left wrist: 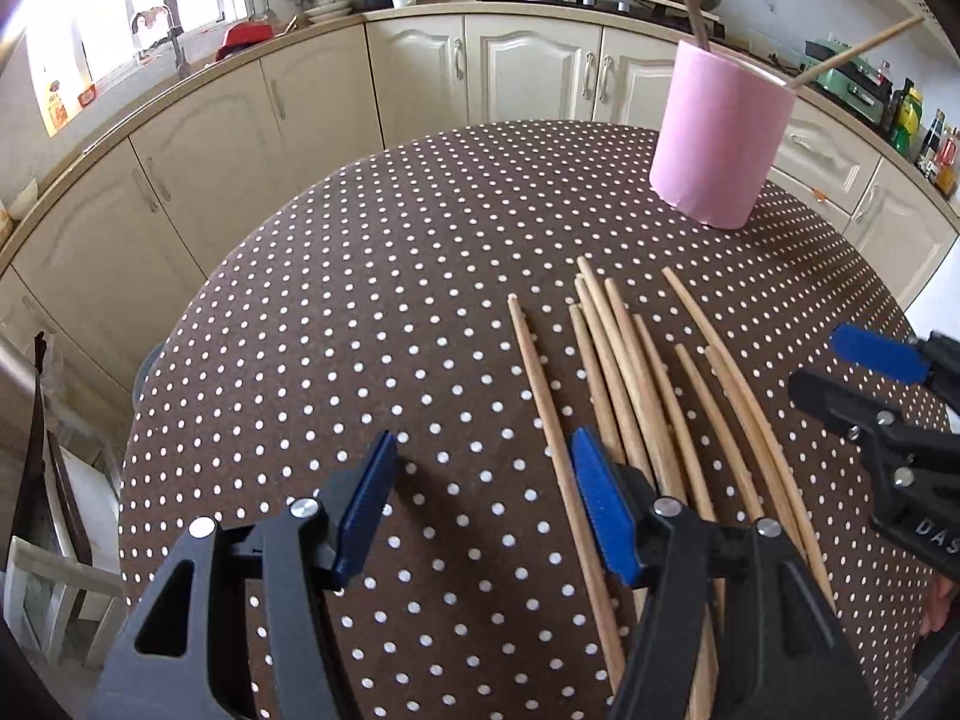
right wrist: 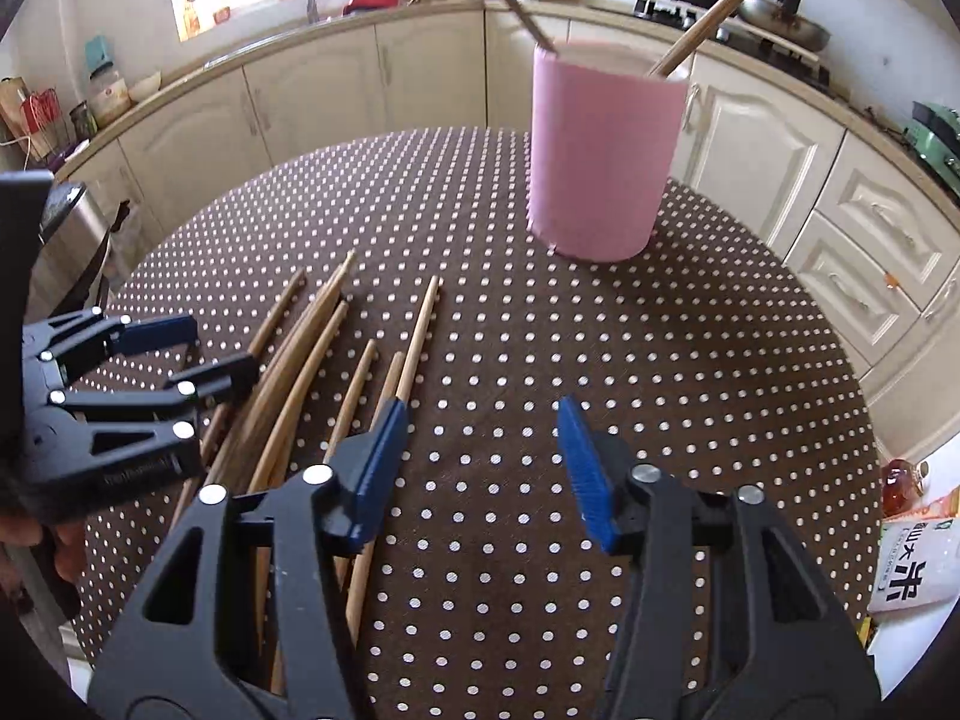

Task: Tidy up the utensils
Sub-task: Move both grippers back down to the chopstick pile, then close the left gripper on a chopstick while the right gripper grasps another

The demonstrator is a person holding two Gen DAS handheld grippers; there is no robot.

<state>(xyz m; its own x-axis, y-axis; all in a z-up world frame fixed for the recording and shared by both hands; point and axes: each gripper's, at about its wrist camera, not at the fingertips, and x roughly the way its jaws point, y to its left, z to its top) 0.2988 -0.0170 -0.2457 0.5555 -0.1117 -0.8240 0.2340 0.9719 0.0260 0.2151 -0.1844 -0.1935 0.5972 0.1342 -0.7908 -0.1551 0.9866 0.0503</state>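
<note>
Both pairs of fingers I'm running stand apart over the table, nothing gripped in either.

My left gripper (left wrist: 483,504) hangs partly spread above the near left of the dotted tablecloth (left wrist: 312,360), bare cloth between its blue pads (left wrist: 366,504); the leftmost stick of the wooden chopsticks (left wrist: 630,372) runs just beside its right pad, though I can't tell if they touch. My right gripper (right wrist: 480,468) is also partly spread over bare cloth, its left pad (right wrist: 378,468) at the right edge of the same loose bundle, which lies flat and fanned between the two tools. The pink cup (right wrist: 603,150) stands upright at the far side, well apart from the bundle, with two chopsticks (right wrist: 714,12) leaning out of it to opposite sides.
</note>
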